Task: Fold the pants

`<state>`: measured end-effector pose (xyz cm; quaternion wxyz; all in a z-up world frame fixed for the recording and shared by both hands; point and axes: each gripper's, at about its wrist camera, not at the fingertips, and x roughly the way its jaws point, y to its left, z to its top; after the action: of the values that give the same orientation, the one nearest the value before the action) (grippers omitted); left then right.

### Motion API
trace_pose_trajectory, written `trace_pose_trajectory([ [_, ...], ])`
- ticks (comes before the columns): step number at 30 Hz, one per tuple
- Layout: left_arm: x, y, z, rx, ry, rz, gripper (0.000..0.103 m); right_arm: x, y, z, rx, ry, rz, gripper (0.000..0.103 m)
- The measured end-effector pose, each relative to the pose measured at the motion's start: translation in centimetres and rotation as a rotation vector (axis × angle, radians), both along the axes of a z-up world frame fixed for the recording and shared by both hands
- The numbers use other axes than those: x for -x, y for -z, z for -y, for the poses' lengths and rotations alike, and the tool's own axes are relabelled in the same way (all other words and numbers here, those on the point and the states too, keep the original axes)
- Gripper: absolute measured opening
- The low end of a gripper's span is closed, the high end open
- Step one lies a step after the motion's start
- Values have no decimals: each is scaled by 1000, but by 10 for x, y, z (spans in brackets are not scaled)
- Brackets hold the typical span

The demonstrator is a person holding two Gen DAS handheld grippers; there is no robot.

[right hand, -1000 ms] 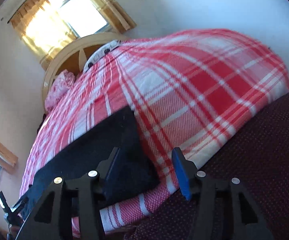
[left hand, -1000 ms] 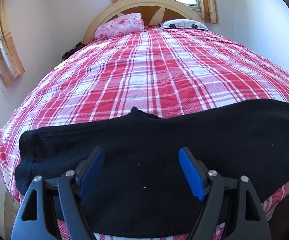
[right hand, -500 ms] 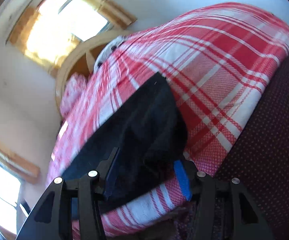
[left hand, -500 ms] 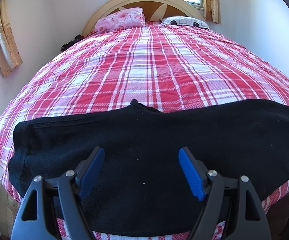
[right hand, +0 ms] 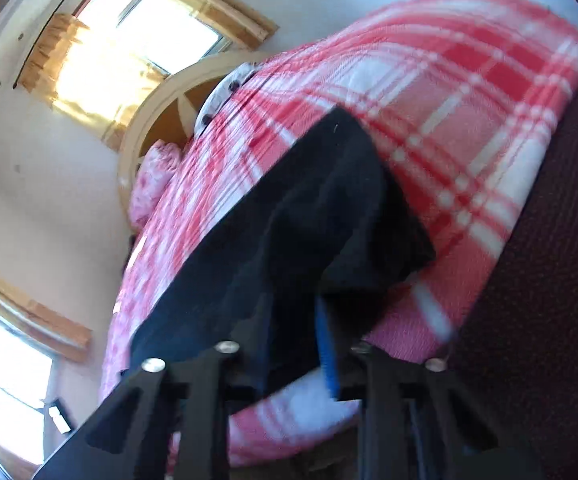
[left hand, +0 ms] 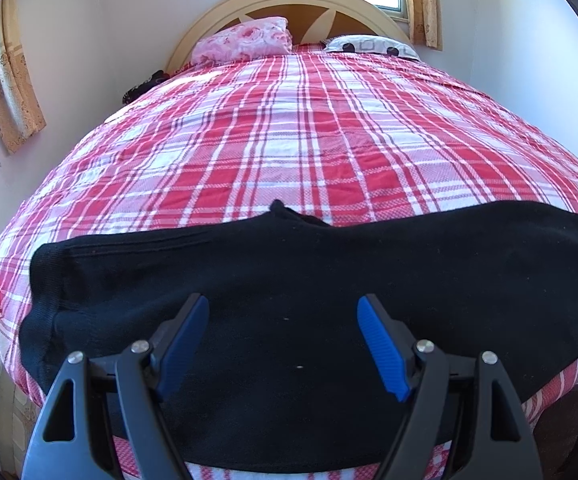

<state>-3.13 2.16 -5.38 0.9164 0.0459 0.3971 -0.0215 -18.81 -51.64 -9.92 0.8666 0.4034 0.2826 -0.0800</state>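
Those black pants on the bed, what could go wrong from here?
1. The right tool is closing on the end of the black pants, right at the bed's edge; it may pinch the plaid bedspread too and drag it along.
2. The left tool is open above the cloth, holding nothing, so pulling one end alone could bunch the pants.

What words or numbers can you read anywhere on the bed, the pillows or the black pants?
There are none to read. The red-and-white plaid bedsheet, the black pants, the pink flowered pillow and the white pillow with dark shapes carry only patterns, no letters or numbers.
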Motion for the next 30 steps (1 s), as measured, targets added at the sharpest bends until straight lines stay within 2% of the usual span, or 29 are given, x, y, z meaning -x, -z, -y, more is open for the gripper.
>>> trace_pose_trajectory([
  [1, 0, -1, -3, 3, -8, 1, 80, 2, -1, 5, 24, 44, 13, 21],
  [2, -1, -1, -6, 8, -16, 1, 80, 6, 1, 13, 2, 95, 34, 21],
  [3, -2, -1, -9, 14, -23, 0, 80, 12, 7, 22, -58, 136, 69, 21],
  [5, -4, -1, -13, 27, -36, -7, 80, 14, 16, 30, -146, 136, 100, 15],
  [9, -3, 0, -12, 30, -25, -4, 80, 9, 10, 19, -87, 107, 32, 16],
  [11, -2, 1, -9, 13, -11, -4, 80, 15, 8, 18, -62, 138, 6, 18],
  [13, -3, 3, -7, 6, 0, -6, 80, 24, 6, 21, 8, 177, -25, 18],
  [19, -3, 0, -11, 15, -9, 0, 80, 19, 0, 40, 66, 134, -68, 18],
  [22, -3, -2, -14, 19, -19, 3, 80, 19, 2, 49, -10, 130, -52, 20],
  [27, -4, 1, -14, 18, -15, -4, 80, 20, 2, 39, 46, 55, -104, 21],
  [30, -3, 0, -12, 14, -4, 1, 80, 24, 1, 38, 48, 55, -114, 21],
])
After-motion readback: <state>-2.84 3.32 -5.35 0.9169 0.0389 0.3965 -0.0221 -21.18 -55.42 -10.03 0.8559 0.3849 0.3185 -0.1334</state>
